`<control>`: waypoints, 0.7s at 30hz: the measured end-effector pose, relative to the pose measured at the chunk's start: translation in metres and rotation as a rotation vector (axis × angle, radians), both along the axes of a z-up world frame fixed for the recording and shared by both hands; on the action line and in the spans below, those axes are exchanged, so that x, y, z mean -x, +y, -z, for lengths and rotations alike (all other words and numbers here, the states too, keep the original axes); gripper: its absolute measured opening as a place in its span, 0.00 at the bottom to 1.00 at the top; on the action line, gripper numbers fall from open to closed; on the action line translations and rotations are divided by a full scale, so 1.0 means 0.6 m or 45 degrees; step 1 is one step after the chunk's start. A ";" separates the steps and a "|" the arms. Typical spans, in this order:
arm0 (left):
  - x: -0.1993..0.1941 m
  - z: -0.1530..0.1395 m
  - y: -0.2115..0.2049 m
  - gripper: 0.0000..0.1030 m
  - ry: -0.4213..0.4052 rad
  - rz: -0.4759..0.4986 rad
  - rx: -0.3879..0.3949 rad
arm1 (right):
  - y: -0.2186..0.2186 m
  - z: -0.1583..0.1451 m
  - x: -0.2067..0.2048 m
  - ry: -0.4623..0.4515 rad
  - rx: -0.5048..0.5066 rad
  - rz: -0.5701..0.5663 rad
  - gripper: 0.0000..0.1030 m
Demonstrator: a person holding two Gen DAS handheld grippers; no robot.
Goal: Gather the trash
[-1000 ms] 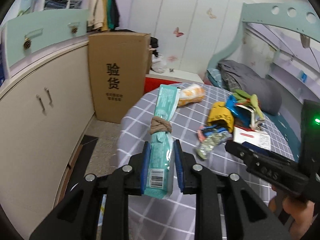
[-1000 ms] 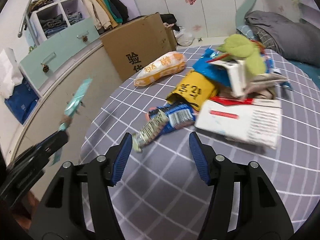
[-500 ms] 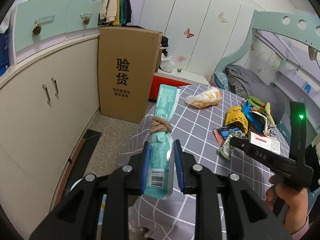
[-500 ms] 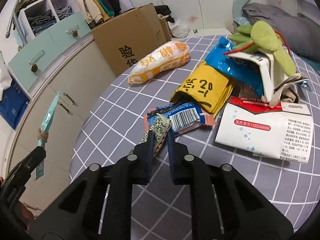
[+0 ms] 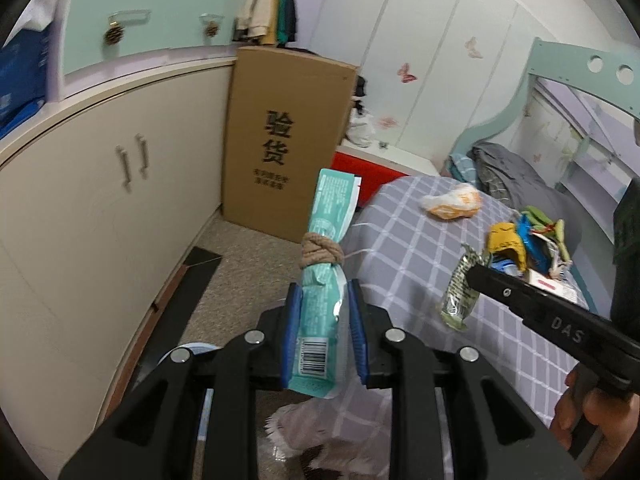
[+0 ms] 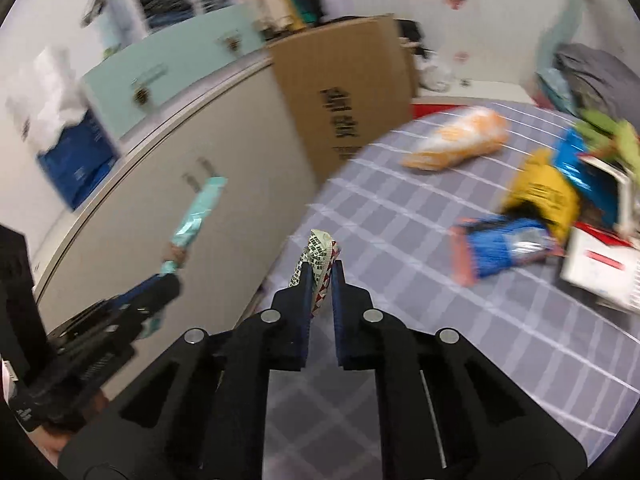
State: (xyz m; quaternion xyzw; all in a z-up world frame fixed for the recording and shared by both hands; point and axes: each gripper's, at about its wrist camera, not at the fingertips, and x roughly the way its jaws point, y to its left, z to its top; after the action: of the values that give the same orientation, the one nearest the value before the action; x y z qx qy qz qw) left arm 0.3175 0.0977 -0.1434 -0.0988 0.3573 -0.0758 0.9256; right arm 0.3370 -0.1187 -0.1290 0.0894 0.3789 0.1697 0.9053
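My left gripper (image 5: 322,292) is shut on a long teal wrapper (image 5: 332,208) with a brown band knotted round its middle, held upright beyond the table's left edge, over the floor. To its right, my right gripper (image 5: 472,270) is shut on a small crumpled green-and-white wrapper (image 5: 460,292), which hangs above the grey checked tablecloth (image 5: 400,248). In the right wrist view that wrapper (image 6: 318,246) sticks up between the pads of the right gripper (image 6: 322,270), and the left gripper (image 6: 160,284) with the teal wrapper (image 6: 196,216) is at the lower left.
An orange-and-white snack bag (image 5: 452,202), a yellow packet (image 5: 506,240), a blue packet (image 6: 500,248) and a white box (image 6: 600,272) lie on the table. A tall cardboard box (image 5: 284,140) and cream cabinets (image 5: 100,200) stand to the left. A round white rim (image 5: 192,350) shows on the floor.
The right gripper closed on the small wrapper and lifted it off the table toward the left edge. The left gripper carried the teal wrapper leftward, off the table and over the floor.
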 end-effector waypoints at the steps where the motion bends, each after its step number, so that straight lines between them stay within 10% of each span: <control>1: 0.002 0.001 0.009 0.22 0.005 -0.011 0.000 | 0.019 0.001 -0.001 0.002 -0.001 -0.033 0.09; 13: 0.033 0.052 0.169 0.22 0.111 -0.257 -0.059 | 0.241 0.080 -0.033 0.097 0.062 -0.344 0.12; 17: 0.039 0.075 0.204 0.22 0.165 -0.310 -0.048 | 0.269 0.107 -0.033 0.111 0.105 -0.353 0.53; 21: 0.044 0.097 0.217 0.22 0.213 -0.319 -0.042 | 0.270 0.115 -0.028 0.129 0.116 -0.336 0.53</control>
State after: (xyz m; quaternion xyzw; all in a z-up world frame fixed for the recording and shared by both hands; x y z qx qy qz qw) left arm 0.2912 0.2281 -0.2014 -0.1333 0.4193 0.0546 0.8963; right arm 0.3537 0.0435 -0.1979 0.0059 0.4400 0.2651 0.8579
